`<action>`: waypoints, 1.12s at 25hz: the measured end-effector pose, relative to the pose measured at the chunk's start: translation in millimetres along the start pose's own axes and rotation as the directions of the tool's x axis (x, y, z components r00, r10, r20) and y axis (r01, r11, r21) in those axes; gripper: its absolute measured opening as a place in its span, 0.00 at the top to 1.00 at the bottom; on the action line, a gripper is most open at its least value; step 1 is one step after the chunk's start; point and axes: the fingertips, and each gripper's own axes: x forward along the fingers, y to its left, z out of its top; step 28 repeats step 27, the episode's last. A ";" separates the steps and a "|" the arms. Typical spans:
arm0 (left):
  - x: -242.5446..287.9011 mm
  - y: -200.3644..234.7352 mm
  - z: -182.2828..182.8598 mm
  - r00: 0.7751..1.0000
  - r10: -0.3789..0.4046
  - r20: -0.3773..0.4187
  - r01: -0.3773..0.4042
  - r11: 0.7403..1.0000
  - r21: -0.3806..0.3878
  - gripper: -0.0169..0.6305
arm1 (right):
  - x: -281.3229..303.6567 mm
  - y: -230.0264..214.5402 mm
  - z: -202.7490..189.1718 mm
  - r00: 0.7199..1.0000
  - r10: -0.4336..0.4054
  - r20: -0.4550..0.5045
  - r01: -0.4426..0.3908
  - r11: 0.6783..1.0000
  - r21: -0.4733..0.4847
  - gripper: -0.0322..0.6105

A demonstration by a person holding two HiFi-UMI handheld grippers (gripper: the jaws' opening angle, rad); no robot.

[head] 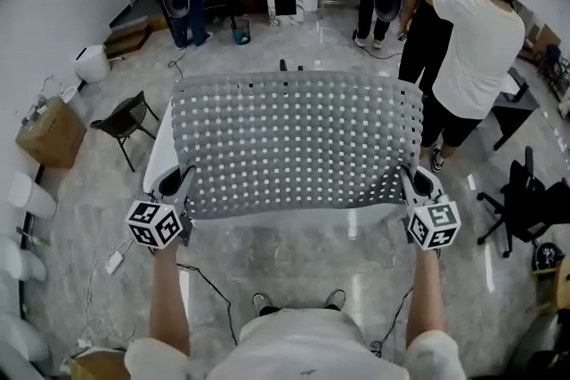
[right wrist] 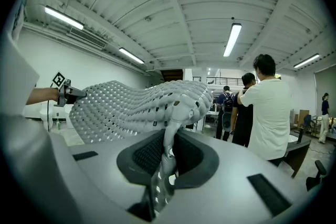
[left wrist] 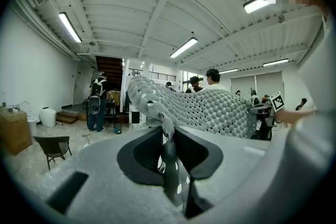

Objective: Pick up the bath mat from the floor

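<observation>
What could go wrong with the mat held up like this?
The bath mat is pinched only at two near corners, by the left gripper and right gripper; the perforated sheet could slip free. Its far edge is unsupported close to the person in white and might brush them.

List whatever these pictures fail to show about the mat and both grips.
- Head view: the floor beneath the bath mat, hidden by the mat itself.
- Head view: jaw tips of left gripper and right gripper, covered by the mat's corners.
- Head view: small dark items beyond the mat's far edge, too small to identify.
</observation>
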 end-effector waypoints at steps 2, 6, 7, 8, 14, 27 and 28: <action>0.6 -2.6 1.2 1.000 0.008 -0.006 -0.008 1.000 0.011 0.86 | 1.2 1.8 1.5 1.000 0.010 0.001 -0.010 1.000 -0.004 0.89; 4.3 -9.4 1.9 1.000 0.012 -0.013 -0.012 1.000 0.023 0.86 | 2.5 2.4 4.9 1.000 0.024 -0.002 -0.024 1.000 -0.007 0.89; 5.3 -10.2 2.4 1.000 0.014 -0.013 -0.014 1.000 0.023 0.86 | 3.3 1.6 6.1 1.000 0.025 -0.003 -0.025 1.000 -0.007 0.89; 5.6 -11.2 2.0 1.000 0.016 -0.013 -0.016 1.000 0.022 0.86 | 3.3 0.5 6.4 1.000 0.025 -0.003 -0.025 1.000 -0.007 0.89; 2.3 -10.6 -2.5 0.999 0.023 -0.022 -0.022 1.000 0.021 0.86 | 0.3 2.0 2.2 1.000 0.029 -0.003 -0.029 1.000 0.000 0.89; -1.0 -3.1 -0.2 0.999 0.030 -0.034 -0.029 0.999 0.020 0.86 | 3.4 4.5 10.0 0.999 0.042 0.007 -0.042 0.999 -0.014 0.89; -1.0 -3.1 -0.2 0.999 0.030 -0.034 -0.029 0.999 0.020 0.86 | 3.4 4.5 10.0 0.999 0.042 0.007 -0.042 0.999 -0.014 0.89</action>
